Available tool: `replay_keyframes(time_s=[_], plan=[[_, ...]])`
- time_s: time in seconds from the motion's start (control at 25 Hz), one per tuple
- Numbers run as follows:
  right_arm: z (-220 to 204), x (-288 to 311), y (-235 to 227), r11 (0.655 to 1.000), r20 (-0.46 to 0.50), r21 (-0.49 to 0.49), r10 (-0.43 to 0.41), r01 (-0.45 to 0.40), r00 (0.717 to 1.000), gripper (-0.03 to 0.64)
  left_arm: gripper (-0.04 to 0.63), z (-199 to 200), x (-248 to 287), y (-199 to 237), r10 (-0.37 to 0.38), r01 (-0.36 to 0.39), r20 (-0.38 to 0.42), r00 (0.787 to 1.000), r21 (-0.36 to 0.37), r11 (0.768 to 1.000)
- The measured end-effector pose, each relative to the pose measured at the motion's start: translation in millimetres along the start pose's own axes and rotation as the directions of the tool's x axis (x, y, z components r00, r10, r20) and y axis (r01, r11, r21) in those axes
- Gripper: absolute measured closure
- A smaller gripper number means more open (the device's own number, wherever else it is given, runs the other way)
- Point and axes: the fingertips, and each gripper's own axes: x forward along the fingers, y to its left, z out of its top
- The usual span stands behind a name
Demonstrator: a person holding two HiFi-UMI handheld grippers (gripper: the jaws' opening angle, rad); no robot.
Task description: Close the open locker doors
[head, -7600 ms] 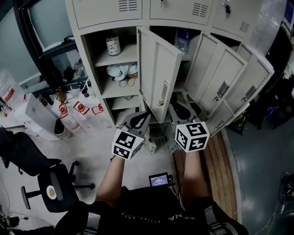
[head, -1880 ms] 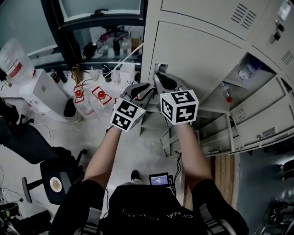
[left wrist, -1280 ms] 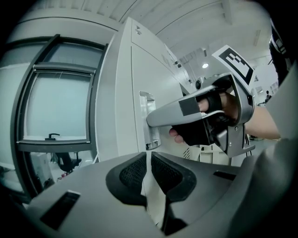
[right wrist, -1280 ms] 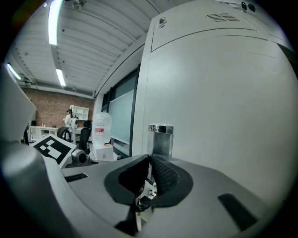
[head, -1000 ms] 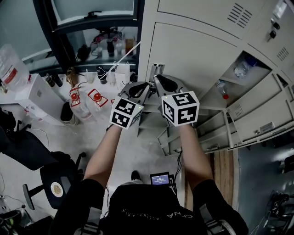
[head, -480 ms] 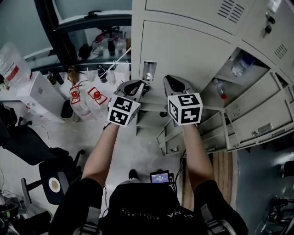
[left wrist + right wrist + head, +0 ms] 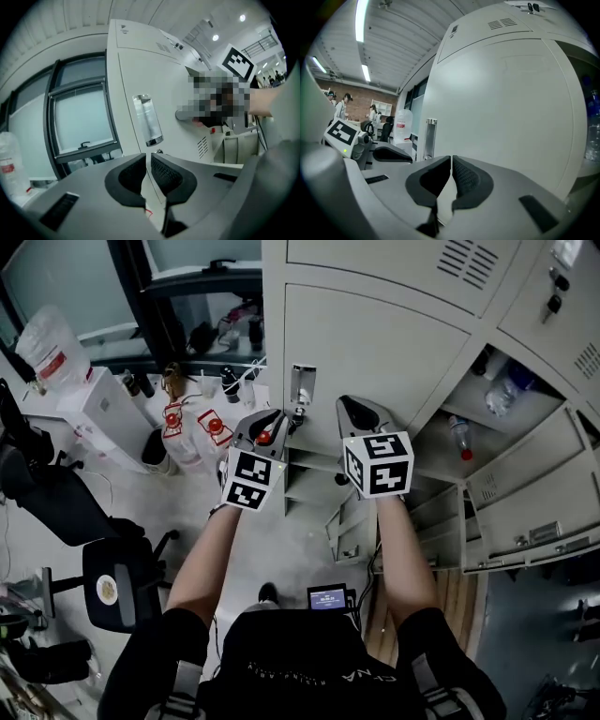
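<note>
A beige locker door (image 7: 375,343) with a chrome handle (image 7: 300,390) stands flush with the cabinet front. My left gripper (image 7: 267,423) points at the door just below the handle (image 7: 147,119), and its jaws (image 7: 148,157) are shut on nothing. To the right my right gripper (image 7: 352,409) faces the door's plain panel (image 7: 501,108). Its jaws (image 7: 452,159) are also shut and empty. Further right, other locker doors (image 7: 525,512) hang open, showing shelves with a bottle (image 7: 457,432). A low door (image 7: 352,531) below my hands is open too.
Left of the lockers stand a large water jug (image 7: 52,348), a white box (image 7: 103,427) and red-labelled bottles (image 7: 192,427) on the floor. An office chair (image 7: 117,582) sits at lower left. A small screen device (image 7: 328,596) lies by the person's feet.
The door that stood wide open seconds ago now lies flush with the cabinet. Over the last second the right gripper slid right along the door face, and the left gripper turned slightly.
</note>
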Motion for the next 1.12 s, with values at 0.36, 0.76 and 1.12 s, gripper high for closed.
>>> replay_keyframes(time_s=[0.36,0.76,1.12], plan=[[0.2,1.5,0.7,0.999,0.011,0.009,0.050,-0.050,0.999,0.578,0.492,-7.9,5.8,-35.4,0.076,-0.065,-0.061,0.995,0.171,0.983],[-0.6,0.3,-1.1,0.996,0.014,0.011,0.088,-0.088,0.996,0.578,0.492,-4.8,21.6,-36.5,0.171,-0.107,-0.112,0.979,0.433,0.895],[-0.9,0.0,-3.1,0.994,0.023,0.014,0.104,-0.104,0.994,0.578,0.506,-5.0,26.0,-39.9,0.223,-0.089,-0.151,0.963,0.602,0.794]])
